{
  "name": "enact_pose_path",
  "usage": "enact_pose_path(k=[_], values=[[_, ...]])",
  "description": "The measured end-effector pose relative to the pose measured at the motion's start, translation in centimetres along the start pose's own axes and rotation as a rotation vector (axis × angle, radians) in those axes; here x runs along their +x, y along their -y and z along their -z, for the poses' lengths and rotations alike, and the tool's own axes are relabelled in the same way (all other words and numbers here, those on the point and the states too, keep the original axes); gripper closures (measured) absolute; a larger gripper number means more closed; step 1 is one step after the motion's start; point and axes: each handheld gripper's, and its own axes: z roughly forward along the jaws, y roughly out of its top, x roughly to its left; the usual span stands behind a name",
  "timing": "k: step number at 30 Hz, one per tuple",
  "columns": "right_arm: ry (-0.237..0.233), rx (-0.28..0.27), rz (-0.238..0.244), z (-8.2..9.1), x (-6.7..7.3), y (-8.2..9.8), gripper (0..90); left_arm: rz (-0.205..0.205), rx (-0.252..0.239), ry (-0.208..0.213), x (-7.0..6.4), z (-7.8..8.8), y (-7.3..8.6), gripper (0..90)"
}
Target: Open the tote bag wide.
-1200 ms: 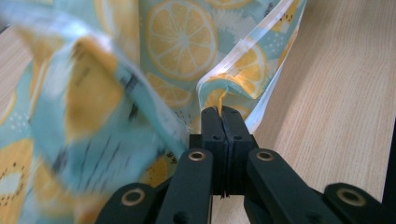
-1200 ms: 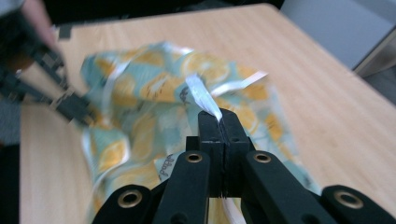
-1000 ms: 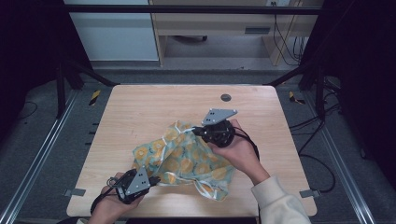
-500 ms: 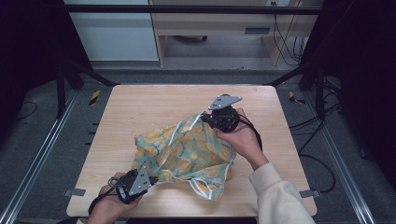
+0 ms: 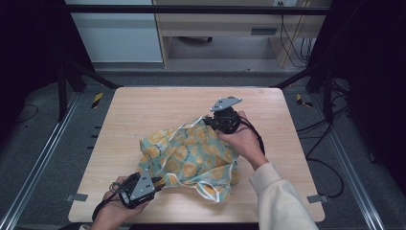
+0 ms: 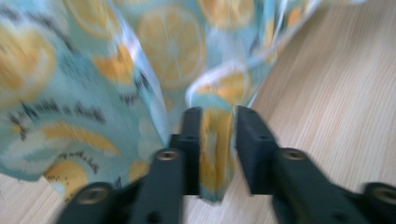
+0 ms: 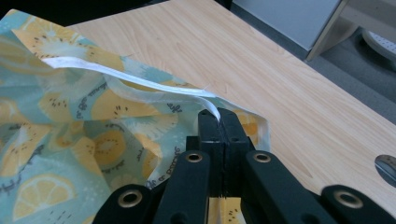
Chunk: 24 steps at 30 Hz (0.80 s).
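Note:
A teal cloth printed with orange and lemon slices and edged in white lies bunched in the middle of the wooden table. At the near left, my left gripper is at the cloth's near edge. In the left gripper view a fold of the cloth hangs between the jaws of the left gripper. These jaws have just been opening, and a gap shows beside the fold. My right gripper is at the cloth's far corner. Seen close, the right gripper is shut on the white trim of the cloth.
Bare tabletop surrounds the cloth on the far and left sides. A small grey round thing lies on the wood at the right edge of the right gripper view. Metal frame rails and cables run along the floor beside the table.
My right gripper has carried the cloth's far corner up the table and to the right, stretching the cloth out. My left hand has stayed in place at the near edge.

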Motion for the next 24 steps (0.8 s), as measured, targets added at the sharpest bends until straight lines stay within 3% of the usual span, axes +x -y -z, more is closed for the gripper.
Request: enact_pose_path(k=[3, 5, 8, 11, 14, 17, 22, 23, 24], values=[[-0.007, 0.002, 0.008, 0.1, 0.3, 0.0, 89.8, 0.016, -0.075, -0.015, -0.2, 0.5, -0.9, 56.6], [-0.010, 0.000, 0.011, 0.1, 0.4, -0.1, 89.8, 0.019, -0.123, -0.019, -0.1, 0.8, -1.9, 53.1], [0.008, 0.005, 0.005, 0.1, 0.3, -0.3, 89.8, 0.043, -0.149, -0.020, 0.3, 0.4, -3.1, 44.6], [-0.002, -0.006, -0.025, 0.0, -0.1, -0.4, 89.8, 0.024, -0.164, -0.025, 0.8, -0.4, -4.5, 42.6], [-0.011, -0.002, -0.025, -0.2, 0.0, -0.5, 89.7, 0.005, -0.164, -0.001, 1.6, -1.6, -6.6, 39.5], [-0.016, -0.001, -0.021, -0.2, 0.1, -0.5, 89.6, -0.015, -0.156, -0.020, 2.8, -2.9, -8.5, 35.8], [-0.026, -0.010, -0.022, 0.1, 0.1, -0.4, 89.5, 0.053, -0.104, 0.037, 5.0, -5.0, -9.9, 32.2], [-0.027, -0.012, -0.021, 0.2, 0.0, -0.4, 89.5, 0.073, -0.086, 0.088, 5.3, -5.5, -10.1, 31.6], [-0.030, -0.014, -0.022, 0.2, 0.0, -0.3, 89.5, 0.074, -0.077, 0.100, 5.5, -5.8, -10.2, 31.6]])
